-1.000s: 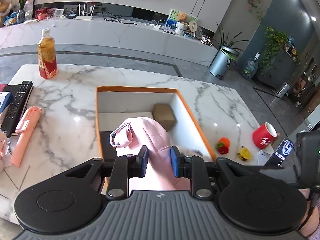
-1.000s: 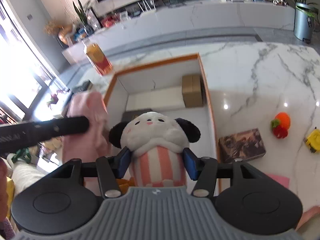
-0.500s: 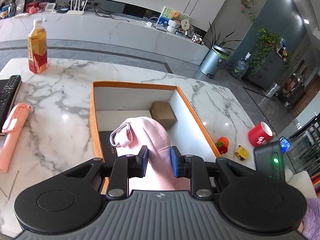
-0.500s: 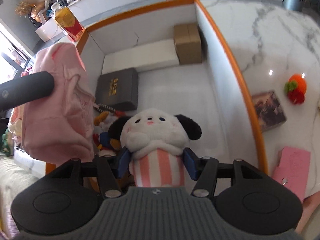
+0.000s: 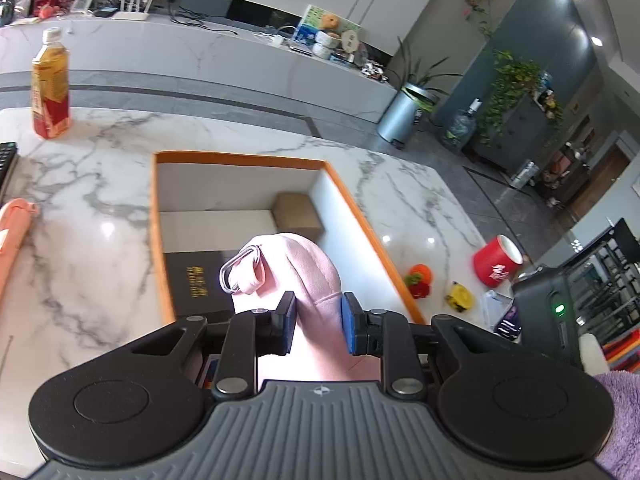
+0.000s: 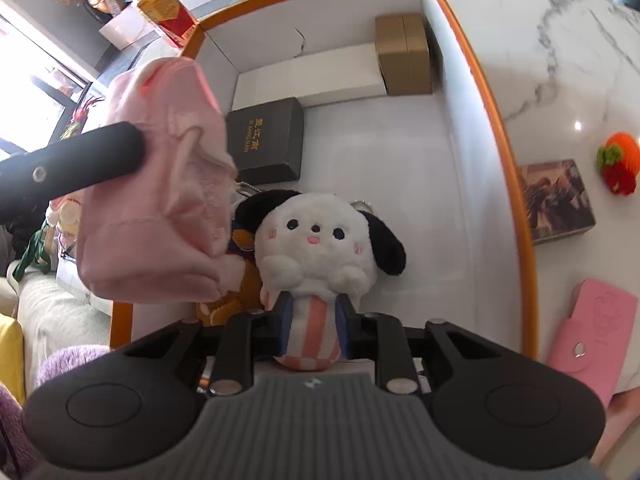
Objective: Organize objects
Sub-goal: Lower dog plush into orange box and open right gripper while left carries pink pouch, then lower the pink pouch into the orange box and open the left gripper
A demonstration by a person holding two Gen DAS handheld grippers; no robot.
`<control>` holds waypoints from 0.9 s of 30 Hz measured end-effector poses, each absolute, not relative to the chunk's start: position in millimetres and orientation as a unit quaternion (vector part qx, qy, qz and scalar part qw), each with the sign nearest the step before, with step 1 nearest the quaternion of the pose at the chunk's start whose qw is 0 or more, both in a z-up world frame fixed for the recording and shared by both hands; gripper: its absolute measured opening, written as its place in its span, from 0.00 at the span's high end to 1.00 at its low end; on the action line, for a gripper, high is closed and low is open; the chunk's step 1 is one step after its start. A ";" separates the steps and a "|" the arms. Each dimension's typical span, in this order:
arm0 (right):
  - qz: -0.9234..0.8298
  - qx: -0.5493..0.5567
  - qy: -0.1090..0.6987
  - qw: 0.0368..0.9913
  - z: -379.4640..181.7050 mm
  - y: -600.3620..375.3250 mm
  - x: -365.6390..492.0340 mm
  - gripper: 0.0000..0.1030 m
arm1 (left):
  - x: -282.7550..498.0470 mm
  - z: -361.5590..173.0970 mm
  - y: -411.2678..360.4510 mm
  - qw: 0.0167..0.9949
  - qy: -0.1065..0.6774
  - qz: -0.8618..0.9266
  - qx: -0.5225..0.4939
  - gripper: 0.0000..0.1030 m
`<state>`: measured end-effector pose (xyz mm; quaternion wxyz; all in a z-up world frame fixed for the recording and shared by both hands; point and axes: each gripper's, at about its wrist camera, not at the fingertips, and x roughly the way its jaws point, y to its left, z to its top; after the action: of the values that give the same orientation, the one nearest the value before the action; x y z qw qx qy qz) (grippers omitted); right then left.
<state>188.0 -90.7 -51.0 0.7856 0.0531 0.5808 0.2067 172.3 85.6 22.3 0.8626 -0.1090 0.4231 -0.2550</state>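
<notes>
Over the orange-rimmed box point(image 6: 476, 92), the left gripper point(image 5: 318, 330) pinched a pink pouch point(image 5: 308, 276) above its near-left corner, while the lower right gripper point(image 6: 313, 330) clamped a plush dog point(image 6: 320, 240) nearer its floor.

Little can be read here. The dark box point(image 6: 266, 142) lying in the orange-rimmed box point(image 6: 504, 148) carries gold Chinese characters on its lid, with a line of small Latin letters beside them that may read "XI KANG NAN", though the print is too small to be sure. The same gold lettering shows on it in the left wrist view point(image 5: 198, 286), blurred. The red mug point(image 5: 496, 266) on the marble table point(image 5: 80, 240) bears white characters that cannot be made out. The drink bottle point(image 5: 51, 90) has a red and yellow label, illegible.
</notes>
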 end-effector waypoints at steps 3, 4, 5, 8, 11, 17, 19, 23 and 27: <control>0.192 0.046 0.544 0.815 -27.3 -110.6 182.6 0.79 | 170.9 22.9 73.3 0.857 0.425 -0.271 -0.109 0.73; 0.183 0.042 0.528 0.828 -18.2 -118.2 180.3 0.78 | 170.9 22.4 67.8 0.855 0.426 -0.276 -0.109 0.73; 0.173 0.038 0.512 0.841 -9.4 -125.8 177.9 0.78 | 170.9 21.5 62.2 0.852 0.428 -0.282 -0.110 0.73; 0.144 0.026 0.465 0.873 11.7 -147.1 170.3 0.76 | 171.4 15.4 42.1 0.842 0.436 -0.298 -0.111 0.73; 0.121 0.021 0.440 0.890 19.3 -164.2 165.9 0.76 | 176.8 3.2 23.6 0.830 0.450 -0.304 -0.124 0.73; 0.115 0.043 0.456 0.881 -0.4 -180.0 174.4 0.77 | 190.1 -30.4 -3.3 0.811 0.483 -0.292 -0.152 0.73; 0.114 0.051 0.461 0.879 -8.6 -183.0 176.6 0.77 | 194.2 -39.8 -6.7 0.808 0.493 -0.282 -0.153 0.73; 0.118 0.070 0.471 0.871 -22.5 -185.7 180.1 0.77 | 202.2 -56.4 -3.7 0.796 0.514 -0.271 -0.168 0.73; 0.121 0.083 0.481 0.864 -31.8 -188.1 180.8 0.77 | 207.5 -70.8 -2.3 0.782 0.532 -0.265 -0.187 0.71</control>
<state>180.8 -188.1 -31.8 0.8643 0.0833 0.4810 0.1212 207.5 -2.3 -70.8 0.7824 -0.1867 0.5320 -0.2646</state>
